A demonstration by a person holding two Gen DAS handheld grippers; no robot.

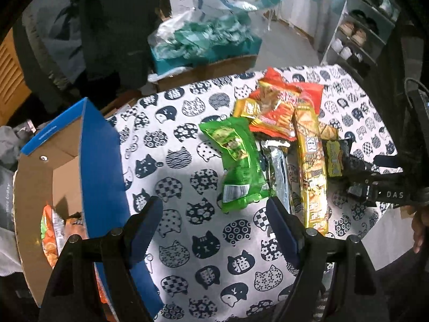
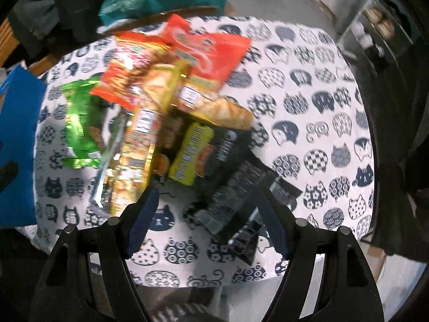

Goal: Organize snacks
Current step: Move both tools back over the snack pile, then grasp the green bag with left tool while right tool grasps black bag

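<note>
A pile of snack packets lies on the cat-print tablecloth [image 1: 187, 145]. It includes a green packet [image 1: 238, 161], a long yellow packet [image 1: 312, 166], a silver packet [image 1: 278, 171] and orange and red packets [image 1: 281, 102]. My left gripper [image 1: 214, 214] hovers open just short of the green packet, with nothing between its fingers. My right gripper [image 2: 207, 201] points down over the pile, open. A black packet [image 2: 236, 196] lies on the cloth under the gap between its fingers, and beyond it lie a small yellow packet [image 2: 193, 153] and the green packet [image 2: 80, 123].
A cardboard box with a blue flap [image 1: 102, 161] stands at the table's left and has orange snack bags [image 1: 51, 236] inside. Teal bags [image 1: 203, 37] sit on boxes beyond the table. A shelf unit [image 1: 354, 35] stands at the back right. The table's near edge [image 2: 214, 281] is close.
</note>
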